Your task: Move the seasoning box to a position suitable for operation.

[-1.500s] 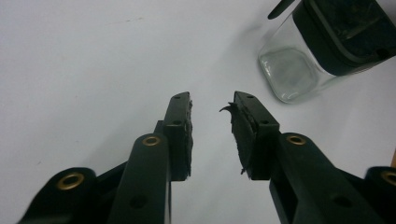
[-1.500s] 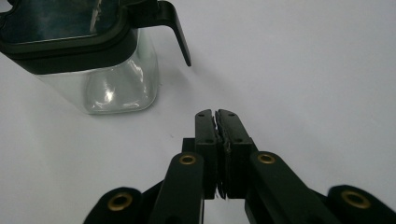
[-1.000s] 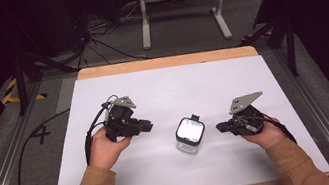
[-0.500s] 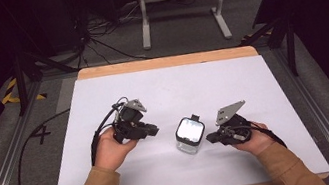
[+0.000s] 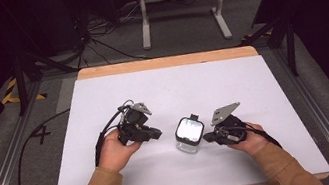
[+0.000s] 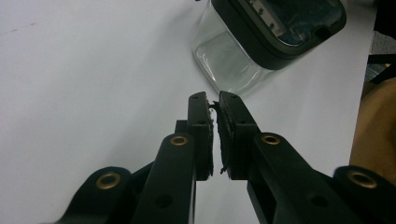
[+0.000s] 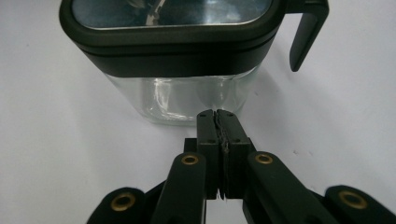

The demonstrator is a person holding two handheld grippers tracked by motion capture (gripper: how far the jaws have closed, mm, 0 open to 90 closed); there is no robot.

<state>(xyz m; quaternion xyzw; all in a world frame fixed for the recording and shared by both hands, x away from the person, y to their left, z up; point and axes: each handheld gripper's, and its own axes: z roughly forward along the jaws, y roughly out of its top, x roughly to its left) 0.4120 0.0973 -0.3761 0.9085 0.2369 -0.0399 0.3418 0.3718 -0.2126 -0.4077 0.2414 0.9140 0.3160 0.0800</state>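
High view puts the white table under everything, with the clear jar near its middle between your two hands. Its walls look hard, slick and breakable; the dark lid with its side latch offers the surer hold. Your left gripper has just been closing, a narrow gap left, nothing inside. Your right gripper is pressed shut and empty, tips just beside the glass.

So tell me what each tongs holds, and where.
Nothing. Left tongs and right tongs are empty, near the clear square black-lidded container.
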